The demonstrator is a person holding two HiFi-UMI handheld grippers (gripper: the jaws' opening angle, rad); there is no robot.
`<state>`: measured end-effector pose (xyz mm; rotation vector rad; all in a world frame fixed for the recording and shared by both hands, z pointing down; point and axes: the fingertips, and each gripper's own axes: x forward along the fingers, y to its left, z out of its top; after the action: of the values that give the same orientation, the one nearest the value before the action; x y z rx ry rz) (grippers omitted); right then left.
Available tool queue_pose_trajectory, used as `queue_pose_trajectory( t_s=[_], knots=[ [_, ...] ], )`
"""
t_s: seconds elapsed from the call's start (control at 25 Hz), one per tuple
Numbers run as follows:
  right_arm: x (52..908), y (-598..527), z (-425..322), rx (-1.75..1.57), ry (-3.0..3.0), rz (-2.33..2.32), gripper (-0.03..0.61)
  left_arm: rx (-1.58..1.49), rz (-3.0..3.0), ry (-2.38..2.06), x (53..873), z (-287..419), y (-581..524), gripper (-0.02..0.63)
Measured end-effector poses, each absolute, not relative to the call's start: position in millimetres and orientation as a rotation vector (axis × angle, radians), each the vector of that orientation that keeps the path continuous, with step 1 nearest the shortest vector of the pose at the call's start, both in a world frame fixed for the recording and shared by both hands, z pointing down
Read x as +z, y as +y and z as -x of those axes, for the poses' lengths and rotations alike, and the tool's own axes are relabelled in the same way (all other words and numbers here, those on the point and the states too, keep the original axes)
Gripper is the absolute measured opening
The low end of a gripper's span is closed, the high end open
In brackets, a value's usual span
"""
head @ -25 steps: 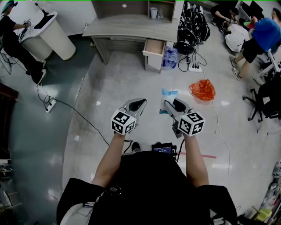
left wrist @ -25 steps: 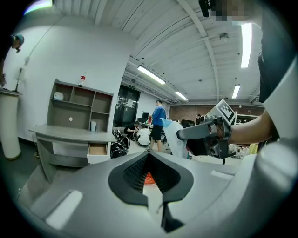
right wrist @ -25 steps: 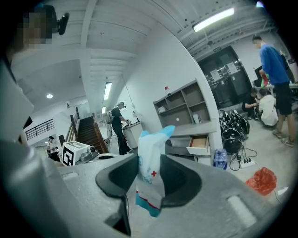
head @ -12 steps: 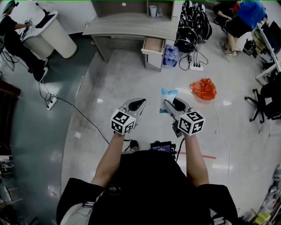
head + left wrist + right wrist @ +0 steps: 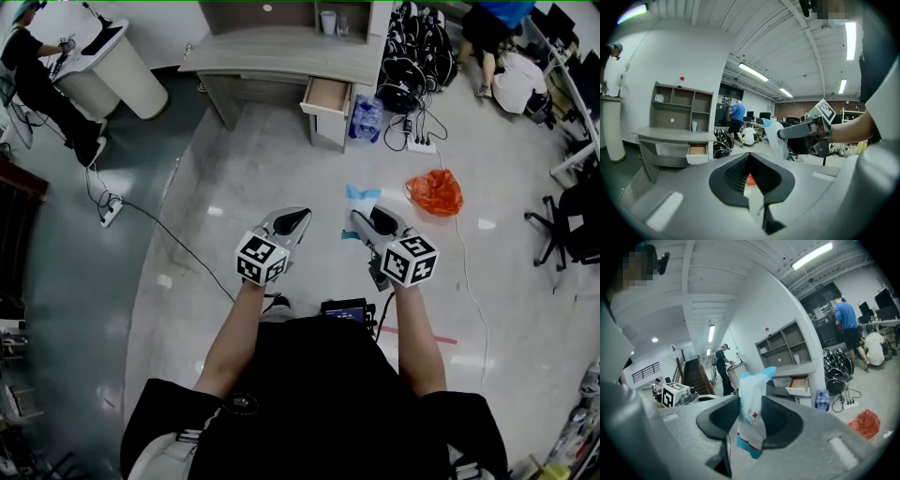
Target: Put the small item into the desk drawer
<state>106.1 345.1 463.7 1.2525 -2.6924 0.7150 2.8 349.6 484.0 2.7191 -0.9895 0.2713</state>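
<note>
One packet [image 5: 361,198] clamped in right gripper [image 5: 361,221], centre frame; left gripper [image 5: 300,218] closed, empty; one open drawer [image 5: 325,97], upper centre.

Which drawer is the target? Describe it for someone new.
Find the grey desk under the shelves. At its right end, beside the bottle pack, sits the drawer. It is the one pulled out, its tan inside showing.

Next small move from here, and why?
Probably walk forward toward the grey desk, right gripper leading: it is shut on the blue-and-white plastic packet, while the open light-wood drawer sits well ahead, seemingly out of reach.
</note>
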Motion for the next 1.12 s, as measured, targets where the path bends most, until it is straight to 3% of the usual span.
queue_pose_trajectory(
  t_s=[1.12],
  knots=[
    [485,327,-114,0.761,-2.635,-1.265,0.152,0.291,-2.664,-0.994,508,1,333,0.000]
  ],
)
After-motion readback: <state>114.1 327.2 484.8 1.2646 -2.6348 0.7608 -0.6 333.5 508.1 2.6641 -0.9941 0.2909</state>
